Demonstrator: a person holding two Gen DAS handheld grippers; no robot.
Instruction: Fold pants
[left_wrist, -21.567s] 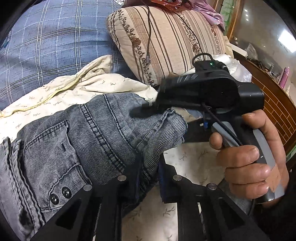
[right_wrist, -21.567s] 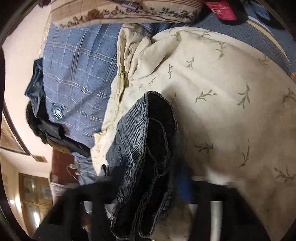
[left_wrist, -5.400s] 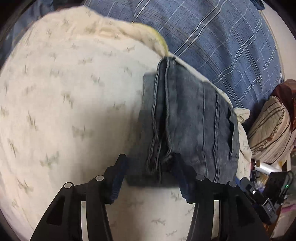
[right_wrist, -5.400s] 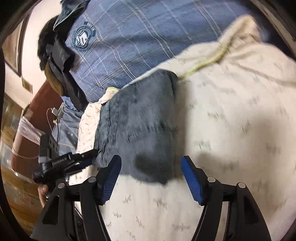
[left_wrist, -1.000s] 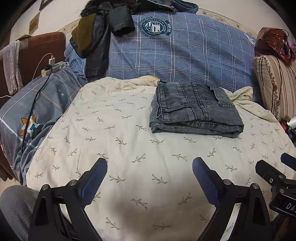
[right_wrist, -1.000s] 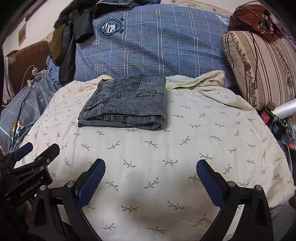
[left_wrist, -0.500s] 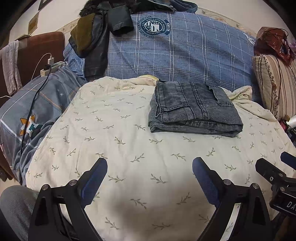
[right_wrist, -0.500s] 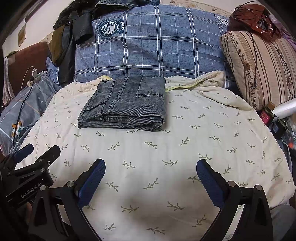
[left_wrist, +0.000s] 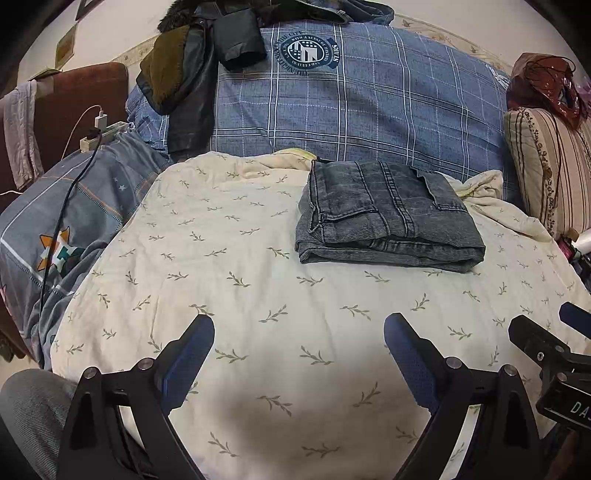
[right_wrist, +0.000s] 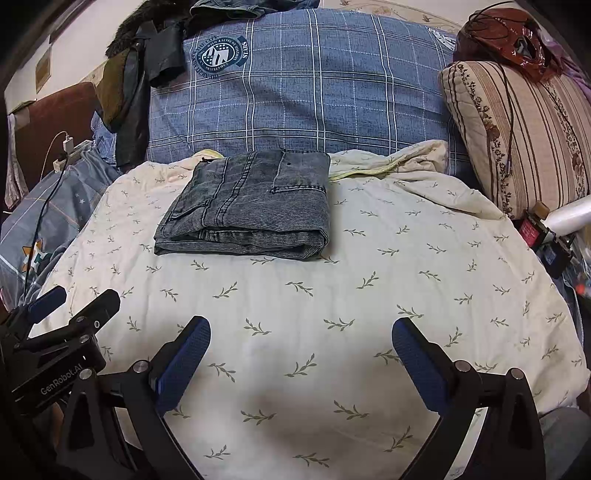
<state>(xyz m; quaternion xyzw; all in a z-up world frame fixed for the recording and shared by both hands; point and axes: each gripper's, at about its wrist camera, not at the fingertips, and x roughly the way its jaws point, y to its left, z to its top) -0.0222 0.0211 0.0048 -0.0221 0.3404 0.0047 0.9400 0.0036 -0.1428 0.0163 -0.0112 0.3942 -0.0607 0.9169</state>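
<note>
Black left gripper (left_wrist: 299, 341); blue pads (left_wrist: 404, 349); silver screws

Before me lies the bed (left_wrist: 258, 369), covered by a cream quilt (right_wrist: 369, 314) printed with small green sprigs. The folded pants (left_wrist: 384, 218) (grey-blue denim, a compact rectangle) rest flat on the quilt near its far edge, just in front of a big blue plaid pillow (right_wrist: 314, 92). A striped beige pillow (right_wrist: 517, 129) stands at the right of the bed. A blue patterned sheet (left_wrist: 66, 206) shows at the left edge, with a black cable (left_wrist: 62, 218) trailing across it.
</note>
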